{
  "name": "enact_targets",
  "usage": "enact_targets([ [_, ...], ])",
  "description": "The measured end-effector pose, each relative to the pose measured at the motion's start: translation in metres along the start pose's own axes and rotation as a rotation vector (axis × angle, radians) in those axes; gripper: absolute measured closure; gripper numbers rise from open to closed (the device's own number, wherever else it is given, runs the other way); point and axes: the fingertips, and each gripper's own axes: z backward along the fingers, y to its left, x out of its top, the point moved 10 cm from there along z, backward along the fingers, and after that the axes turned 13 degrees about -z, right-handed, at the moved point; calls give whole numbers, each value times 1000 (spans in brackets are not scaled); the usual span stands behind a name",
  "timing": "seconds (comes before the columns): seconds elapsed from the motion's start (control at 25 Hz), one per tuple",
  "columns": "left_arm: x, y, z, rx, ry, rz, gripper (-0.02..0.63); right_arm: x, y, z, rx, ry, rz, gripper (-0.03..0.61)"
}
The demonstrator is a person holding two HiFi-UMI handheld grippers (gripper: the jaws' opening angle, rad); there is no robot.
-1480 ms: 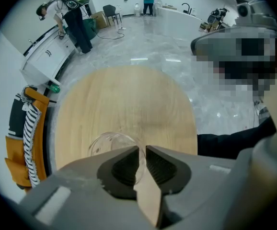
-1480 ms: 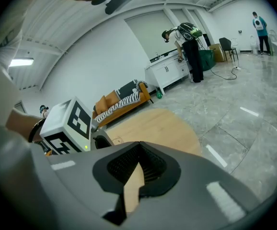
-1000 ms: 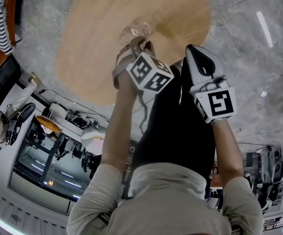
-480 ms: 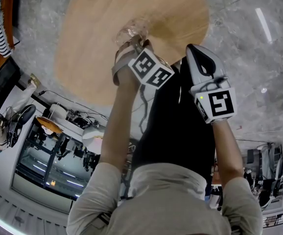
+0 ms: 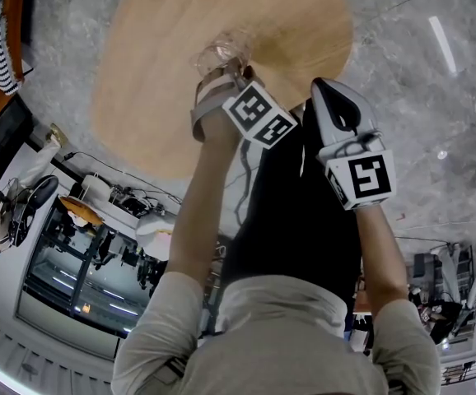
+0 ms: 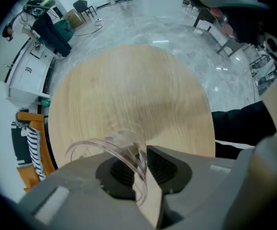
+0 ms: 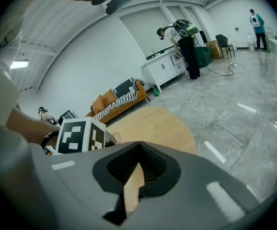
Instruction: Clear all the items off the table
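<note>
A round bare wooden table [image 5: 164, 64] lies below me. My left gripper [image 5: 224, 74] hangs over its near edge, shut on the wall of a clear plastic cup [image 5: 221, 49]. In the left gripper view the cup [image 6: 110, 146] tilts to the left, its rim pinched between the jaws of the left gripper [image 6: 143, 164]. My right gripper [image 5: 330, 89] is held beside it on the right, off the table's edge. In the right gripper view the right gripper [image 7: 134, 169] is shut with nothing in it, and the table [image 7: 153, 123] lies beyond.
Grey marble floor surrounds the table. An orange sofa with a striped cushion [image 7: 121, 99] stands behind the table. A person stands at white cabinets [image 7: 169, 68] further back. The wearer's dark trousers [image 5: 296, 212] fill the space under both grippers.
The left gripper's marker cube has turned and shifted a little to the right with the cup still held. The right gripper has hardly moved.
</note>
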Motion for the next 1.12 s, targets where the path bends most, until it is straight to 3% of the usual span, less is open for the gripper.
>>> enact_targets([
  [0.16,-3,-1,-3,-9,-10,9,538,-2,1,0,1,1,9,572],
  [0.32,-9,-4,2,-22,-60,86,549,-4,1,2,2,3,17,572],
  [0.56,-10,-1,20,27,-198,181,558,-6,5,-1,15,13,30,571],
  [1.12,-33,-4,98,146,-587,518,561,18,46,-3,63,-47,125,571],
])
